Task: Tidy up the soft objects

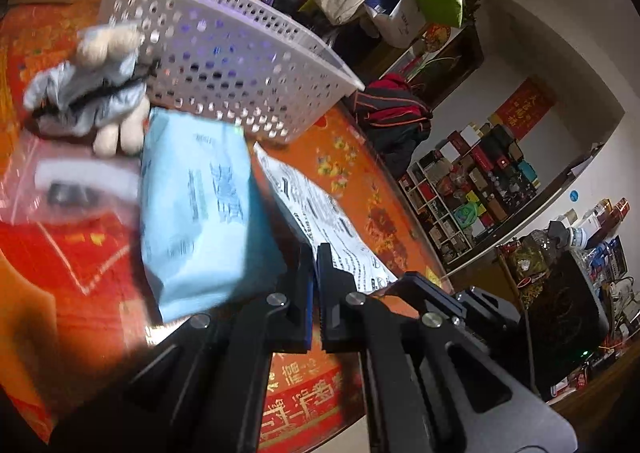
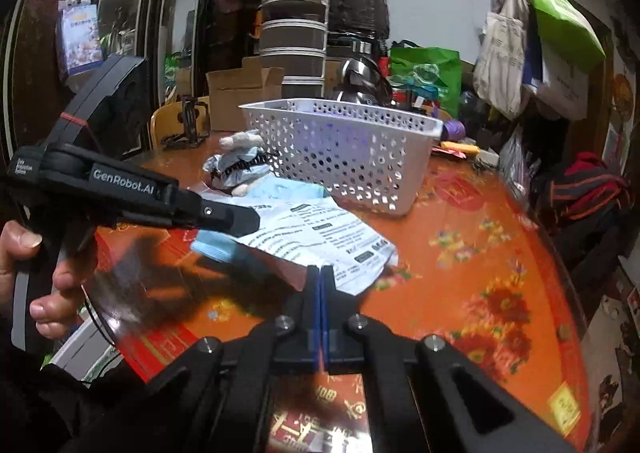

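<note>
Both grippers are pinching one soft pack so it hangs clear of the desk (image 2: 500, 253): the left gripper (image 1: 316, 253) and the right gripper (image 2: 321, 273) are each clamping its white flap (image 2: 320, 237), near the basket (image 2: 340, 149).

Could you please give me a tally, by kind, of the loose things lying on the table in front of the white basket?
Light blue tissue pack: 1
Printed white packet: 1
Stuffed toy in grey-blue clothing: 1
Clear zip bag: 1
Total: 4
</note>
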A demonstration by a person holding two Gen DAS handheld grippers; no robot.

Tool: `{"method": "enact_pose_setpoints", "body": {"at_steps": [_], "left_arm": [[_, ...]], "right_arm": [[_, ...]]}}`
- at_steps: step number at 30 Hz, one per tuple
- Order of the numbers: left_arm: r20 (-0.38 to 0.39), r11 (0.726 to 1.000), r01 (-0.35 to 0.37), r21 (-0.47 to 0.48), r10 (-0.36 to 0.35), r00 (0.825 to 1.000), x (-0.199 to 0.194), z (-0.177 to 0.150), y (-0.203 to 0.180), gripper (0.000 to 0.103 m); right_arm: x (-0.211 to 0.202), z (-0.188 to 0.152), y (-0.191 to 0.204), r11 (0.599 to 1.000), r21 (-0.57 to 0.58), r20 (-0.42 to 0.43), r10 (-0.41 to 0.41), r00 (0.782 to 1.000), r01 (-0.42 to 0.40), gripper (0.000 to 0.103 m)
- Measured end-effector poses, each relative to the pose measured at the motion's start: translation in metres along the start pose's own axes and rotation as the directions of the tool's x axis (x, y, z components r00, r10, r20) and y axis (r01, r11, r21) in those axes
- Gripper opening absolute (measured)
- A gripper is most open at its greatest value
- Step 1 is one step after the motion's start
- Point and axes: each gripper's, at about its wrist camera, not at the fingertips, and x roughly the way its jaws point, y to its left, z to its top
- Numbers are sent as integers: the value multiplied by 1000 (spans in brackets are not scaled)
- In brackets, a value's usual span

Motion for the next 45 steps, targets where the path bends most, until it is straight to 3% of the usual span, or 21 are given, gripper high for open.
{"method": "enact_pose_setpoints", "body": {"at_steps": [17,30,36,45], "left_arm": [[103,997,41,62,-47,994,-67,117,-45,1],[161,995,0,98,-16,987,-94,224,-70,1],[189,995,-40,89,22,982,-86,267,-59,1],[207,988,-95,118,69,976,-36,302,-19,1]], "right_arm": [[-14,129,-18,999,-53,97,4,995,1,0],[3,229,-25,998,-68,142,7,990,2,0],[41,253,-35,998,-65,106,-7,994,14,0],[109,264,-52,997,-54,72,-42,996,46,0]]}}
